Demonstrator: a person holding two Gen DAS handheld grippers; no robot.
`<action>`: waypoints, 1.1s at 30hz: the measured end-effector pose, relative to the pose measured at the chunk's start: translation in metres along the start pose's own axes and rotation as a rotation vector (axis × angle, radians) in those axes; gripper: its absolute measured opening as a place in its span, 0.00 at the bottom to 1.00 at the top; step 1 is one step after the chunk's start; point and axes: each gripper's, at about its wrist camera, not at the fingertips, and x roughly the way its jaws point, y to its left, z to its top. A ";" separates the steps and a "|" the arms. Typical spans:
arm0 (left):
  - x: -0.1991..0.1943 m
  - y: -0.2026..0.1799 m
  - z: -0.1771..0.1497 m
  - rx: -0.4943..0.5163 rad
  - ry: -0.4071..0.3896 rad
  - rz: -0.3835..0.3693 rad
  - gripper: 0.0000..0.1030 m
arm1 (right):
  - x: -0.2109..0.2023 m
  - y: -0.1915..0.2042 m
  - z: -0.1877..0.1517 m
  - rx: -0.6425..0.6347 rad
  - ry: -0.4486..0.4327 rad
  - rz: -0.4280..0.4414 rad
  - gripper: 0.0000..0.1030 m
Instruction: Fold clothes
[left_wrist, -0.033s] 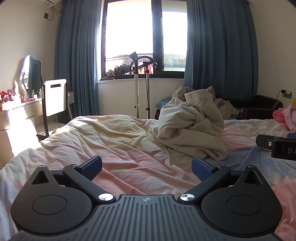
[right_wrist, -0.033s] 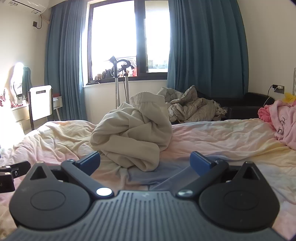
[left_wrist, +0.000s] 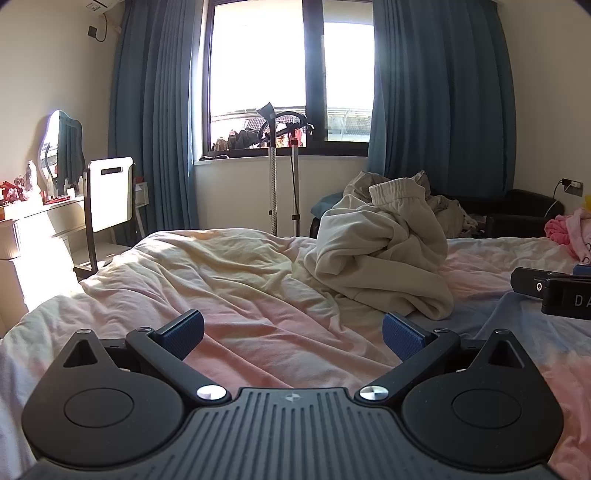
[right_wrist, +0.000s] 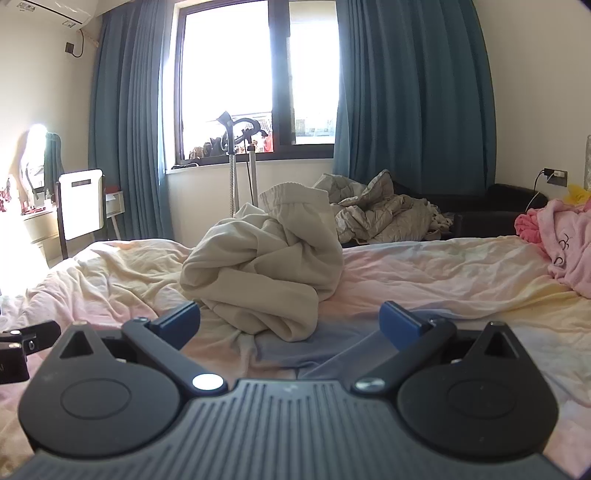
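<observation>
Left wrist view takes in a bedroom whose biggest thing is the bed (left_wrist: 229, 280), spread with a rumpled sheet in pale yellow and pink that fills the near and middle ground. Behind it, blue curtains (left_wrist: 439, 110) hang on both sides of a bright window (left_wrist: 258, 74) on the far wall. A black sofa (left_wrist: 517, 210) stands at the far right beyond the bed, and in the right wrist view a grey crumpled blanket (right_wrist: 384, 214) lies on it. At the far left a white chair (left_wrist: 110, 194) stands beside a dressing desk (left_wrist: 44, 218) with a mirror.

The cream sweatpants (left_wrist: 384, 251) lie in a bunched heap on the bed, right of centre in the left wrist view, elastic waistband uppermost; in the right wrist view the same heap sits just ahead and slightly left of centre. A pink garment (right_wrist: 569, 240) lies at the bed's right edge. A garment steamer stand (left_wrist: 275, 173) rises in front of the window.

The left tongs (left_wrist: 293, 332) hover low over the sheet, spread fully wide with nothing between the blue pads, near the heap but apart from it. The right tongs (right_wrist: 290, 321) are likewise spread wide and empty, the heap's near edge just beyond them.
</observation>
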 end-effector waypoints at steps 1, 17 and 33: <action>0.000 0.000 0.000 -0.001 0.000 -0.001 1.00 | 0.000 0.000 0.000 0.000 0.000 0.000 1.00; -0.003 0.000 0.002 0.005 -0.014 -0.002 1.00 | 0.002 -0.001 -0.002 -0.004 0.000 -0.007 1.00; -0.003 -0.001 0.001 0.013 -0.018 0.005 1.00 | 0.000 -0.001 -0.001 0.003 -0.002 -0.006 1.00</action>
